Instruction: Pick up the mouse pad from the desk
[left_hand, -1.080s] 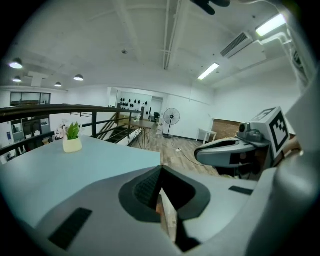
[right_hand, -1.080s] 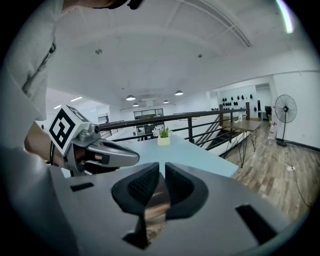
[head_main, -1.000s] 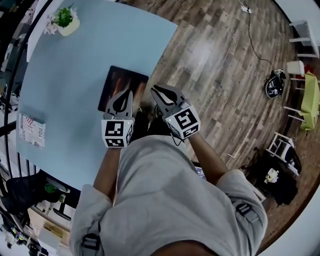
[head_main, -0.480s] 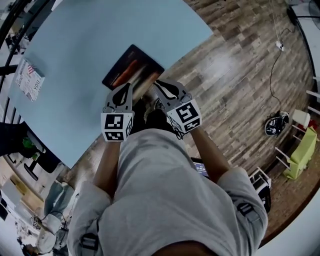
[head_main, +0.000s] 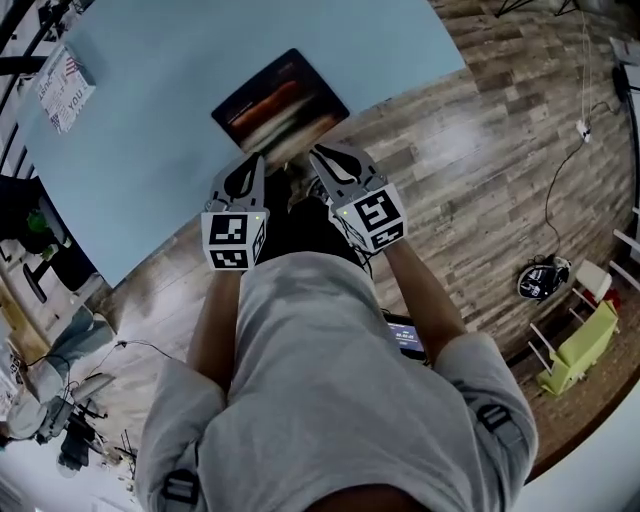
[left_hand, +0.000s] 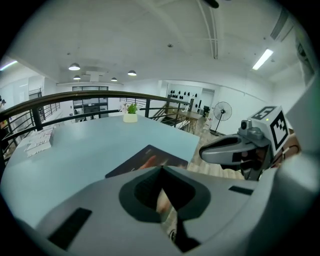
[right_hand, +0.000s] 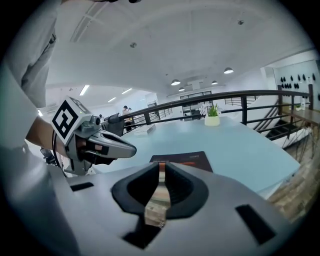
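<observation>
The mouse pad (head_main: 282, 100) is a dark rectangle with an orange picture. It lies flat on the light blue desk (head_main: 150, 130), close to the near edge. My left gripper (head_main: 258, 158) and right gripper (head_main: 318, 152) are side by side just short of that edge, both pointing at the pad and touching nothing. In the left gripper view the pad (left_hand: 150, 159) lies right beyond my jaws, whose tips meet. In the right gripper view the pad (right_hand: 182, 160) lies ahead. Only a thin slit shows between those jaws, with nothing in it.
A small printed box (head_main: 62, 88) lies at the desk's far left. A potted plant (left_hand: 130, 114) stands at the far end by a dark railing (left_hand: 75, 97). Wooden floor (head_main: 480, 150) lies to the right, with a black object (head_main: 540, 280) and a green chair (head_main: 575, 350).
The head view has swung round, so the desk and pad now sit higher and more centred. Both grippers have tipped down toward the near edge, still side by side. Their jaws look unchanged.
</observation>
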